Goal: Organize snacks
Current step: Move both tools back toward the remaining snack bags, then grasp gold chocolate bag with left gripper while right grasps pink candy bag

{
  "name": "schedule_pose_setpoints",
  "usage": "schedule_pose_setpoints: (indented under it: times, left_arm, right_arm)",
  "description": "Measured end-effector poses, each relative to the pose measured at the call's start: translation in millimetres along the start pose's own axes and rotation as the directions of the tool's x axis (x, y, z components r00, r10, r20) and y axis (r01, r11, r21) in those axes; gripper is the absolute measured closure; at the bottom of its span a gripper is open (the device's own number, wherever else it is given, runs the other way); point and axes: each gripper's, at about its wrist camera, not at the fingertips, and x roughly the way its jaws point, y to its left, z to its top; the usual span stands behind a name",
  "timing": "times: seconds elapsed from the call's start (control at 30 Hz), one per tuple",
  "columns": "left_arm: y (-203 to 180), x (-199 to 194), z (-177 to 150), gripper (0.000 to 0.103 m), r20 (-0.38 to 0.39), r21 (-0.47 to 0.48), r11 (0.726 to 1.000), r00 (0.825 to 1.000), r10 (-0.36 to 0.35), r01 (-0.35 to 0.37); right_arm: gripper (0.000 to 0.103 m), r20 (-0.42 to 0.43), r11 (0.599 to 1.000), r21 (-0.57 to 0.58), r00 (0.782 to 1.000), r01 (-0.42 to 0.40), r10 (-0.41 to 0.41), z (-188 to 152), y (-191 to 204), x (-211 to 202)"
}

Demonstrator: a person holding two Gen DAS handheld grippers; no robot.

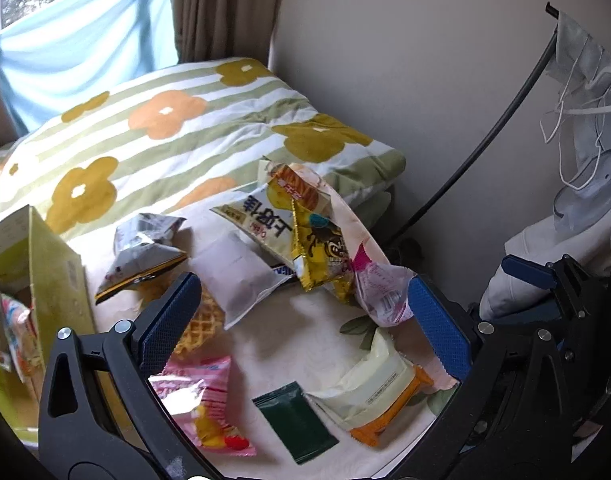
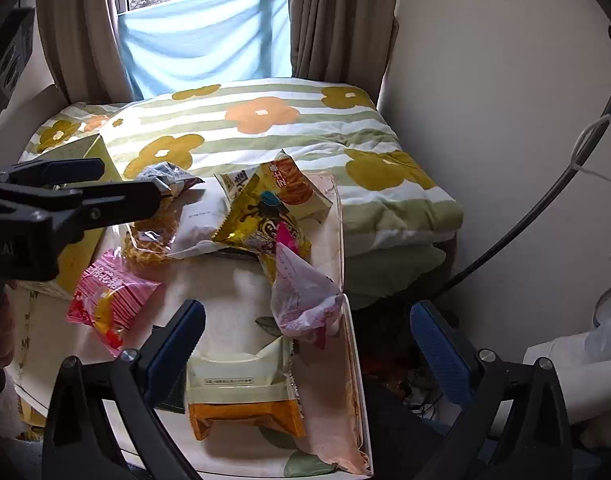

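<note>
Floral-quilted bed (image 2: 289, 128) behind — pink packet (image 2: 105, 300), its red characters unreadable.

Small cloth-covered table (image 2: 241, 280) carries scattered snacks: pink packet (image 2: 105, 300) at 9 o'clock, cream-and-orange packet (image 2: 241, 392) at 6, dark green sachet (image 1: 295, 420) beside it, white pouch (image 1: 237, 272) centre, yellow wrappers (image 2: 261, 216) at 12.

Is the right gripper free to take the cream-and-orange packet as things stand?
Probably yes. The right gripper is open right over the cream-and-orange packet, which lies flat on the table with nothing on top.
</note>
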Motion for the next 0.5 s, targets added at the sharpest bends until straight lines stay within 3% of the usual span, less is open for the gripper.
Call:
schedule_pose_setpoints:
  times: [0.23,0.37,0.43,0.5]
  left_arm:
    - [4.6,63.1,11.9,0.006,-0.098,0.015,1.000,0.995,-0.008,0.009]
    - [8.9,88.9,10.0,0.007,-0.149,0.030,0.999,0.989,-0.017,0.022]
    - [8.2,100.8,9.2,0.016,-0.173,0.039,0.999,0.985,-0.024,0.031]
    - [6.8,110.0,7.2,0.021,-0.192,0.053,0.998,0.981,-0.025,0.036]
  right_arm:
    - [0.001,-0.006,1.000,0.017,1.000,0.009,-0.009,-12.9,-5.4,33.8]
    - [0.008,-0.031,1.000,0.021,0.999,0.016,-0.016,-17.2,-1.8,54.2]
    - [0.008,-0.038,1.000,0.015,0.999,0.024,-0.024,-18.5,0.8,63.0]
    - [0.015,-0.043,1.000,-0.002,0.999,0.027,-0.027,-21.5,4.3,70.6]
